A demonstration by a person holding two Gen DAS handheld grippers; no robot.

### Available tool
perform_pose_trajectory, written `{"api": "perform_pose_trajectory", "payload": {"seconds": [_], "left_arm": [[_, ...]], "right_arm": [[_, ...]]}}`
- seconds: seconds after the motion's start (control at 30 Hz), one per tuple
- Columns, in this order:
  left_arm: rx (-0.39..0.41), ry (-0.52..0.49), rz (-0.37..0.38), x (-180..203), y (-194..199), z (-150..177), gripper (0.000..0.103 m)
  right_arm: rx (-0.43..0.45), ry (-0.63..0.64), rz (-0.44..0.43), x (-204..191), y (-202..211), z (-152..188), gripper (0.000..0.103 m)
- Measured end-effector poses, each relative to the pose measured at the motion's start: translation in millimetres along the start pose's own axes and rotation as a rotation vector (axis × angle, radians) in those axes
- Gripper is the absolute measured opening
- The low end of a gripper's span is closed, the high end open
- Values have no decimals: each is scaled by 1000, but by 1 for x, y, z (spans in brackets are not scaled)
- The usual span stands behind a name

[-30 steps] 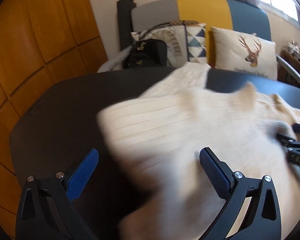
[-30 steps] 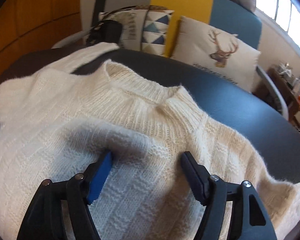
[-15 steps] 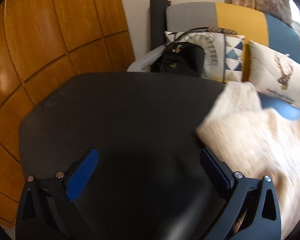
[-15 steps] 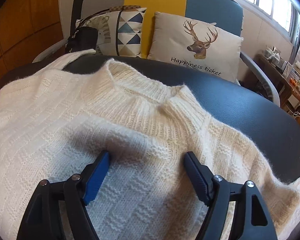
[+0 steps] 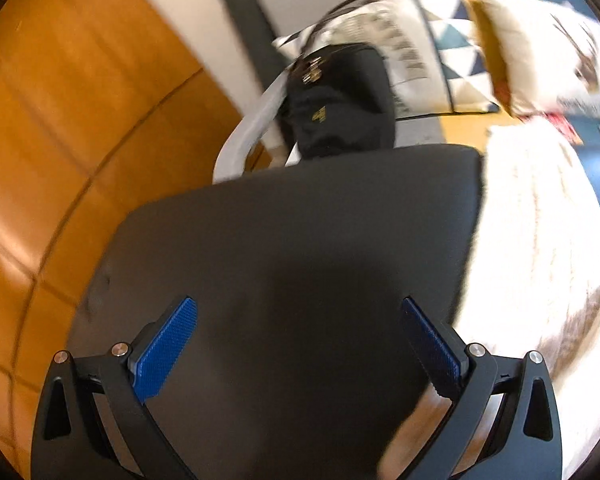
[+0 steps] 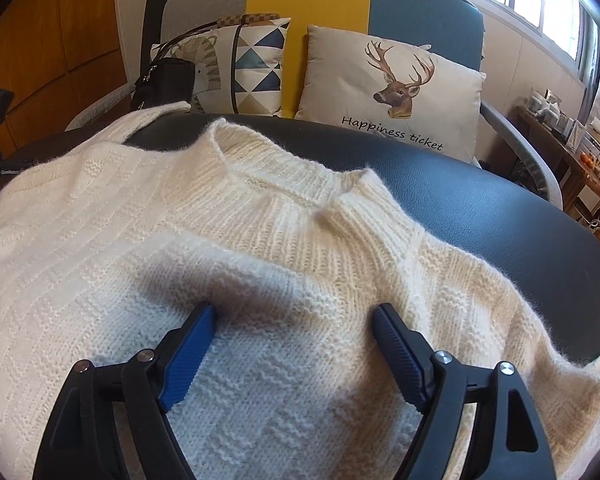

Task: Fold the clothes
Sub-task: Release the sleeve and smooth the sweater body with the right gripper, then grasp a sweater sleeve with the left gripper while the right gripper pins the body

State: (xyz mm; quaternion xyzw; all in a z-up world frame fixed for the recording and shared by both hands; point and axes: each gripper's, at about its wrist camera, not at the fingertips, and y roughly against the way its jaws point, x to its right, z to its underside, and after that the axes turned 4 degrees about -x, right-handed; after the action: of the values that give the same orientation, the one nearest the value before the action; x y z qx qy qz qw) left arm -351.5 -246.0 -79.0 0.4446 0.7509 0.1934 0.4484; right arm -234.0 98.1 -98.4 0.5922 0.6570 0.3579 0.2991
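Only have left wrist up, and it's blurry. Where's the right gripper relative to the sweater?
Observer: The right gripper is open over the cream sweater's chest, just below the collar.
Operator: Is it holding any fabric?
Observer: No, nothing sits between its fingers; whether the tips touch the knit, I can't tell.
Operator: How is the sweater lying?
Observer: Collar toward the sofa, one sleeve reaching to the table's far edge near the black bag.
Operator: Left gripper visible from there?
Observer: Only a dark device at that view's left edge; I can't confirm it's the gripper.
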Motion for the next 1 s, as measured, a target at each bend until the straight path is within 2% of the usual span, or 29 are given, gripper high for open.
{"api": "perform_pose_trajectory", "payload": {"seconds": [0.2,0.23,0.3,0.37,0.4,0.43,0.47,0.53,0.57,0.6,0.67,0.77,0.93,1.0], "left_arm": [[-11,-65,79,34,-6,-25,103],[-13,-65,82,37,-7,-26,103],[-31,-34,141,43,-9,-24,102],[-42,-13,187,49,-8,-20,80],[-36,-33,174,56,-3,-18,74],[-27,-72,165,65,1,-16,49],[-21,-160,159,82,9,-11,18],[1,-285,75,106,20,0,0],[14,-332,35,115,25,6,0],[14,-325,35,114,27,8,0],[-40,-259,74,98,24,13,0],[-70,-173,119,67,25,22,0],[-98,-68,247,22,42,43,0],[-136,-55,319,10,51,64,0]], "right_arm": [[4,-3,-6,1,-1,0,84],[5,-3,-6,1,-2,-1,84],[5,-1,-8,1,-2,-1,84],[5,0,-9,1,-2,0,84],[5,-1,-9,1,-2,0,85],[6,-1,-9,1,-2,0,85],[6,-1,-10,2,-2,-1,85],[6,-2,-12,2,-2,-1,85],[6,-3,-14,3,-2,-1,85],[6,-3,-14,3,-2,-1,85],[6,-3,-17,3,-2,-1,85],[7,-6,-21,3,-3,-1,85],[8,-9,-25,4,-3,-1,86],[8,-10,-26,4,-3,-1,86]]}}
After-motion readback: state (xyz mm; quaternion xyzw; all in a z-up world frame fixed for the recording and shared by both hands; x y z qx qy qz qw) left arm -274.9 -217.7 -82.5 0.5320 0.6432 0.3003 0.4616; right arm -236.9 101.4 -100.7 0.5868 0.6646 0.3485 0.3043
